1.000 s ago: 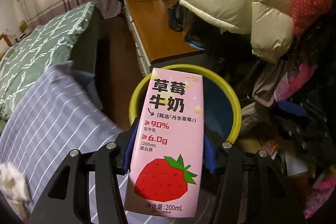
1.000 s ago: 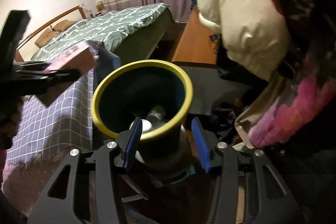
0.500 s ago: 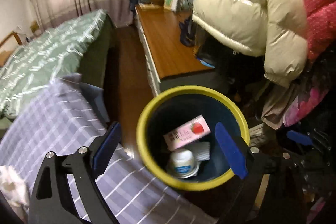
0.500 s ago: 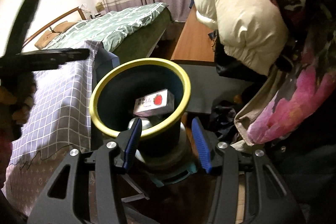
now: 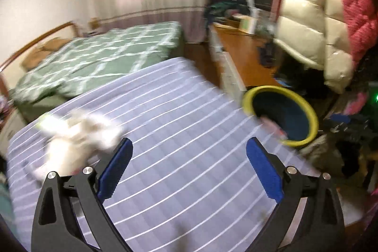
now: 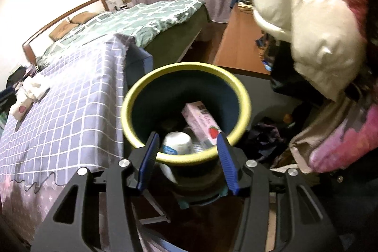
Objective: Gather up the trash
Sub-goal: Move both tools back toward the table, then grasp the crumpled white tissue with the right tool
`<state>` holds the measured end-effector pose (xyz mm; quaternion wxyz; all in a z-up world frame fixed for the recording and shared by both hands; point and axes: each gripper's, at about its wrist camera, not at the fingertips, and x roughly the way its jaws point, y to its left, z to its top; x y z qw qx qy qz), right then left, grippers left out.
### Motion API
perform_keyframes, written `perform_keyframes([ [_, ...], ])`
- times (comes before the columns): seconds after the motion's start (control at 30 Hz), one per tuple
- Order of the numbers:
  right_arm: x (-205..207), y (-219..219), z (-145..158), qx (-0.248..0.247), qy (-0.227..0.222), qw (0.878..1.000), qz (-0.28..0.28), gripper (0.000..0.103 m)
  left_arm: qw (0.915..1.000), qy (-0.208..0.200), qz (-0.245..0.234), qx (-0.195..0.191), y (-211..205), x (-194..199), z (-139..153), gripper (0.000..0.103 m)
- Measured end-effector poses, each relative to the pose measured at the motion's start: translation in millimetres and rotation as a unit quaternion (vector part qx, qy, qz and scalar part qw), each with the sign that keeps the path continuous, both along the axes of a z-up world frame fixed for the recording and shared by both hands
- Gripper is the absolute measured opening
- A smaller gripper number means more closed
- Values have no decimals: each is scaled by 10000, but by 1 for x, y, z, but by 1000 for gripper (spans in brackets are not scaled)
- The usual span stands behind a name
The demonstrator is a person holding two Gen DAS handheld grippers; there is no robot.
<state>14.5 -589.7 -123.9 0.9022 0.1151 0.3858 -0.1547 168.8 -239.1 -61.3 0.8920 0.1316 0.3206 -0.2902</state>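
Note:
The dark trash bin with a yellow rim (image 6: 186, 66) sits right in front of my right gripper (image 6: 187, 136), whose blue pads press on its near wall below the rim. Inside lie a pink strawberry milk carton (image 6: 200, 119) and a white cup (image 6: 177, 143). My left gripper (image 5: 189, 143) hangs over the checked cloth (image 5: 179, 110), its jaws opening with nothing between them. Just left of its left finger lies crumpled white tissue (image 5: 78, 134), blurred. The same bin (image 5: 267, 89) shows at the cloth's right edge. In the right wrist view the tissue (image 6: 30, 89) lies far left.
A bed with a green quilt (image 5: 99, 58) stands behind the cloth-covered surface. A wooden desk (image 5: 245, 58) runs along the right, under hanging puffy jackets (image 5: 314, 23). Clothes are piled on the floor (image 6: 267, 136) right of the bin.
My left gripper let the milk carton go into the bin, opened wide and swung left over the checked cloth. The right gripper kept its hold on the bin.

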Motion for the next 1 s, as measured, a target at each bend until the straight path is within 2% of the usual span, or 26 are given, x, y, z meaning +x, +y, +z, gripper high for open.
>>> perform_keyframes([
  [0.13,28,26,6,-31,51,9993,375,49,9980,-36,633,-1,69,2,-11,96],
  [0.27,66,64,19,-76,27,9956,936,49,9911,-11,1326,-89,138,13,-28,97],
  [0.4,109,108,34,18,-117,9882,1529,49,9835,-85,1805,-84,173,22,-38,97],
  [0.53,156,153,42,224,-108,9766,2137,50,9812,-112,1923,-130,190,25,-41,97],
  [0.67,207,204,43,228,25,9644,2635,50,9812,-29,1925,-150,195,22,-45,97],
  [1.0,303,292,38,640,250,9460,3169,50,9795,33,2003,-221,195,22,-44,97],
])
